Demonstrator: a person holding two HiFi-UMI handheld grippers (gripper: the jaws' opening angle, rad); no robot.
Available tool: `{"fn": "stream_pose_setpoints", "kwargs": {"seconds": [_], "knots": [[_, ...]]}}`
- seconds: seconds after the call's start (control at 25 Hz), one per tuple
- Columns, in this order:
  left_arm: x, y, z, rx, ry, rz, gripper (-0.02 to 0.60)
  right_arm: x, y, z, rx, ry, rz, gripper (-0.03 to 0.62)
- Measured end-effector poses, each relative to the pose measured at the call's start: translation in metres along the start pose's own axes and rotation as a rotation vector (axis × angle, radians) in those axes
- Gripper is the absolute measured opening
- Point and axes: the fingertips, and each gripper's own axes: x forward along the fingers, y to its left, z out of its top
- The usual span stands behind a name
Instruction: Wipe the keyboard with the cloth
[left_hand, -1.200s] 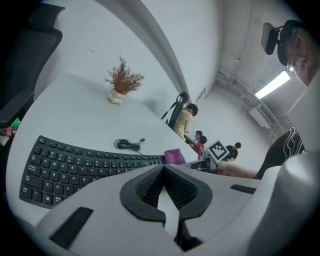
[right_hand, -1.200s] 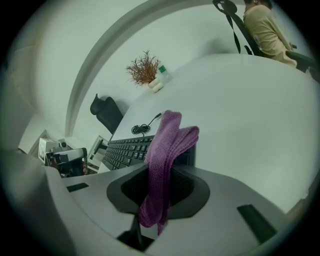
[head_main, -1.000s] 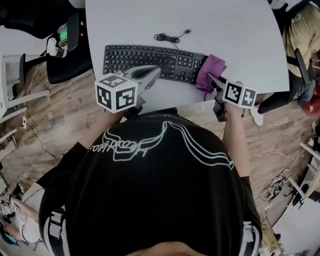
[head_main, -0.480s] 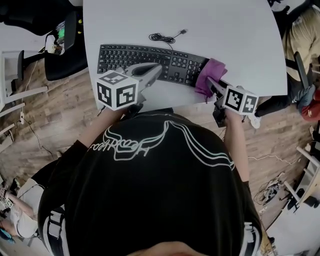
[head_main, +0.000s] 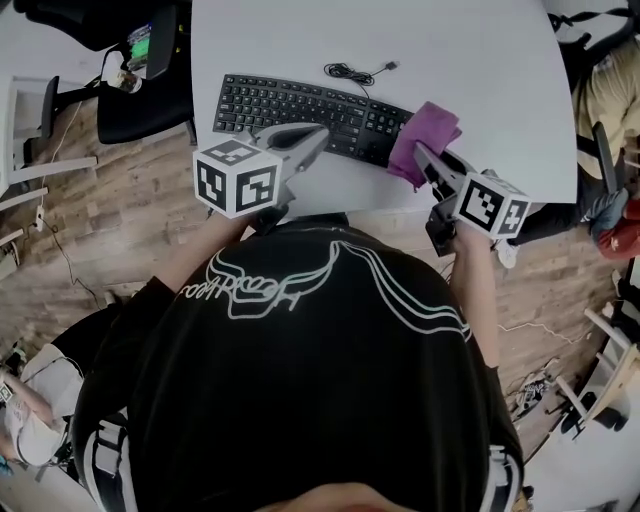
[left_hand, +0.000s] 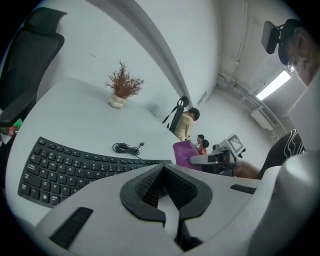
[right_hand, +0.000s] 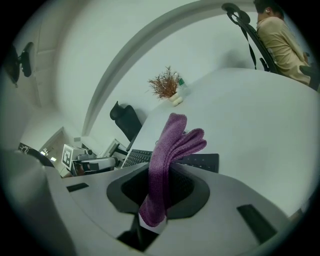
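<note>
A black keyboard (head_main: 300, 105) lies on the white table (head_main: 470, 60), its coiled cable (head_main: 352, 72) behind it. My right gripper (head_main: 425, 160) is shut on a purple cloth (head_main: 420, 135), which stands up over the keyboard's right end. In the right gripper view the cloth (right_hand: 167, 155) is pinched between the jaws, with the keyboard (right_hand: 197, 161) just beyond. My left gripper (head_main: 315, 138) hovers above the keyboard's front edge near its middle; its jaws are shut with nothing between them. In the left gripper view the keyboard (left_hand: 70, 167) lies ahead and left, the cloth (left_hand: 186, 154) to the right.
A small dried plant in a pot (left_hand: 121, 90) stands at the table's far side. A black office chair (head_main: 140, 90) is left of the table on the wood floor. A seated person (head_main: 610, 80) is at the right edge. The table's front edge is close to my body.
The right gripper has lifted the cloth slightly up and back over the keyboard's right end. The left gripper has barely moved. The view has shifted a little.
</note>
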Motion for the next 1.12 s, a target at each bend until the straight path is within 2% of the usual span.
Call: {"fn": "stream_pose_setpoints", "kwargs": {"seconds": [0.2, 0.48, 0.76, 1.12], "knots": [[-0.042, 0.02, -0.009, -0.018, -0.021, 0.043, 0.005, 0.032, 0.05, 0.004, -0.015, -0.016, 0.082, 0.061], [-0.096, 0.043, -0.019, -0.058, -0.055, 0.11, 0.005, 0.076, 0.099, -0.008, -0.054, 0.044, 0.148, 0.061], [-0.134, 0.059, -0.033, -0.098, -0.094, 0.184, 0.005, 0.115, 0.117, -0.021, -0.067, 0.113, 0.176, 0.061], [-0.159, 0.07, -0.04, -0.142, -0.134, 0.254, 0.005, 0.157, 0.106, -0.035, -0.046, 0.197, 0.164, 0.061]]}}
